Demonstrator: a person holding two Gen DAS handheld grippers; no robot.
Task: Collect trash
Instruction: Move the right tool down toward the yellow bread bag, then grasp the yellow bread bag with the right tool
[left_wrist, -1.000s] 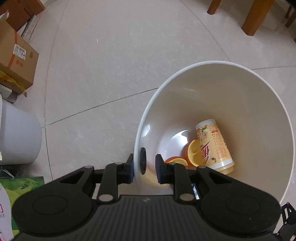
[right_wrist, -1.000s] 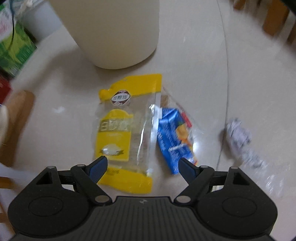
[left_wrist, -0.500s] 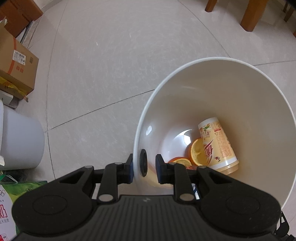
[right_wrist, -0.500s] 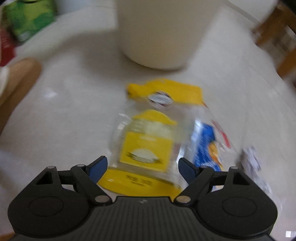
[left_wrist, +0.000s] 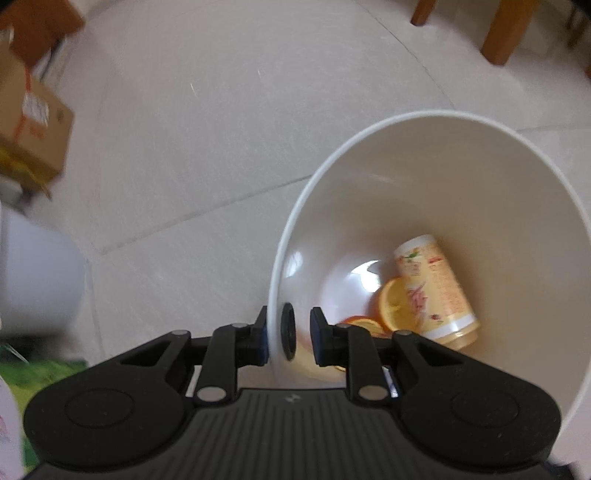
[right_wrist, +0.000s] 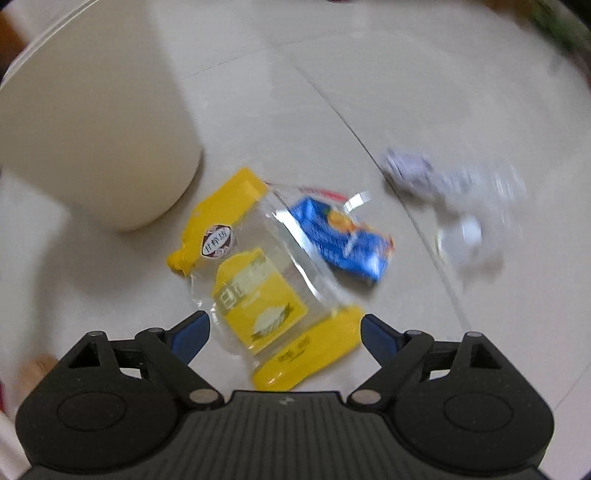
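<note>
Left claw (left_wrist: 287, 336) clamped on the near rim of the white bin (left_wrist: 498, 192), one pad outside the wall and one inside, a black disc on the inner wall between them. Bin parked at 3 o'clock in the left wrist view, much as a second ago. Down inside, at about 4 o'clock: a beige drink cup (left_wrist: 436, 288) lying on its side, with orange slices (left_wrist: 391, 304) just beside it. Cardboard box (left_wrist: 33, 147) at 10 o'clock, wooden furniture legs (left_wrist: 506, 33) at 1 o'clock.

Right wrist view rotated since a second ago: bin wall (right_wrist: 92, 136) now at 10 o'clock instead of 12. Right claw (right_wrist: 285, 330) wide and opening further, gripping nothing, straddling the near end of the yellow-and-clear snack wrapper (right_wrist: 258, 273) lying flat on the floor at centre. Blue wrapper (right_wrist: 340, 236) touching it toward 1 o'clock, crumpled white paper (right_wrist: 443, 184) farther out at 2 o'clock, blurred.

Probably lined up for the yellow wrapper next; three pieces of litter not yet collected. Thin flat film likely hard to pinch off smooth tile.
</note>
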